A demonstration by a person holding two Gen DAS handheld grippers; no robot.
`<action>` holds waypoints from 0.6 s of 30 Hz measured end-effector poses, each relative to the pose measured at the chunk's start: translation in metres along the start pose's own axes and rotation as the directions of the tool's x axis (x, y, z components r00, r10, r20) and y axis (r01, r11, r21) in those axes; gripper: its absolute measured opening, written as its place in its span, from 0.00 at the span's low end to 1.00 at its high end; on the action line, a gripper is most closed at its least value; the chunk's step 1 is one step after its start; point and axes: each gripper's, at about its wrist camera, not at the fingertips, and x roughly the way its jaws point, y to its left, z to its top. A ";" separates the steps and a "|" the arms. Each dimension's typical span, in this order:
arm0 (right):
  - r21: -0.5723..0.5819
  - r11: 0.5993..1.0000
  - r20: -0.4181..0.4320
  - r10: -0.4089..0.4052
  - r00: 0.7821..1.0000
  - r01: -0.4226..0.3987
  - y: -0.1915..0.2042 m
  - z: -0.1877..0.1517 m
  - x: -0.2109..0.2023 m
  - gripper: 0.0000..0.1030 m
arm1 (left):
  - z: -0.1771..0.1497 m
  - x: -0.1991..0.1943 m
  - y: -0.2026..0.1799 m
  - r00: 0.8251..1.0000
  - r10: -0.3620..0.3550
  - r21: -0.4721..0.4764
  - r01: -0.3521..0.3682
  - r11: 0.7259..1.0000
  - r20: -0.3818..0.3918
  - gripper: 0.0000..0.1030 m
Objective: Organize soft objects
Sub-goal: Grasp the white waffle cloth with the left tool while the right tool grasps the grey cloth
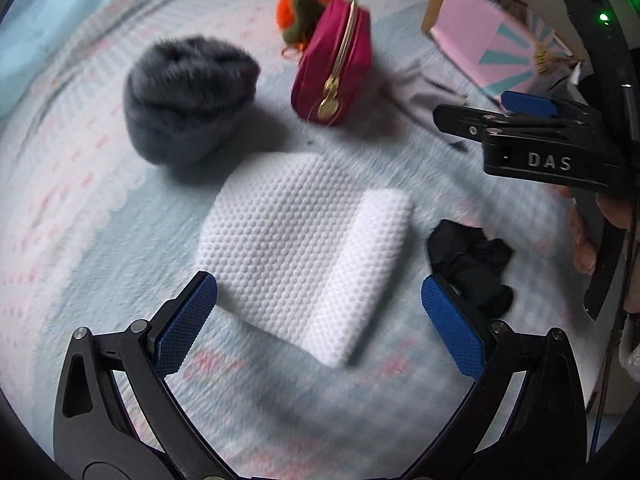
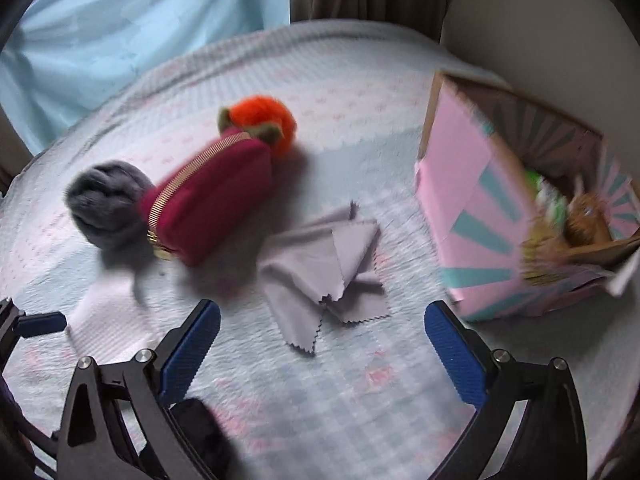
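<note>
Soft things lie on a pale quilted bed. A white knit hat [image 1: 304,252] lies just ahead of my open, empty left gripper [image 1: 319,312]. Beyond it are a grey furry hat [image 1: 188,96], a magenta zip pouch [image 1: 332,68] and an orange-green pompom [image 1: 298,8]. A black cloth [image 1: 472,264] lies right of the hat. My right gripper [image 2: 322,344] is open and empty above a crumpled grey cloth [image 2: 328,268]. It also shows at the right of the left wrist view [image 1: 520,120]. The right wrist view also shows the pouch [image 2: 212,204], pompom [image 2: 264,116] and furry hat [image 2: 104,200].
A pink and teal cardboard box [image 2: 492,216] stands open at the right, with several items inside. A light blue curtain [image 2: 120,32] hangs behind the bed and a wall rises behind the box. The bed quilt [image 2: 340,392] spreads under everything.
</note>
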 end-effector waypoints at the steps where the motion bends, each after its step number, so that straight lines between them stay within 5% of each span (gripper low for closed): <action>1: -0.004 1.000 -0.009 0.001 1.000 -0.001 0.001 0.000 0.006 0.94 | 0.001 0.003 0.001 1.000 -0.003 -0.003 0.003 1.000 -0.005 0.98; 11: -0.017 1.000 -0.039 -0.018 0.999 0.017 0.001 0.017 0.037 0.72 | 0.009 0.026 -0.007 0.999 0.041 0.025 -0.040 0.999 -0.024 0.98; 14: -0.023 1.000 -0.039 -0.003 0.999 0.002 -0.001 0.025 0.041 0.60 | 0.018 0.027 -0.004 0.999 0.046 0.006 -0.045 0.999 -0.030 0.92; 18: -0.012 1.000 -0.041 0.022 0.999 -0.022 0.000 0.035 0.045 0.45 | 0.028 0.026 0.000 0.997 0.067 -0.033 -0.068 0.997 -0.030 0.70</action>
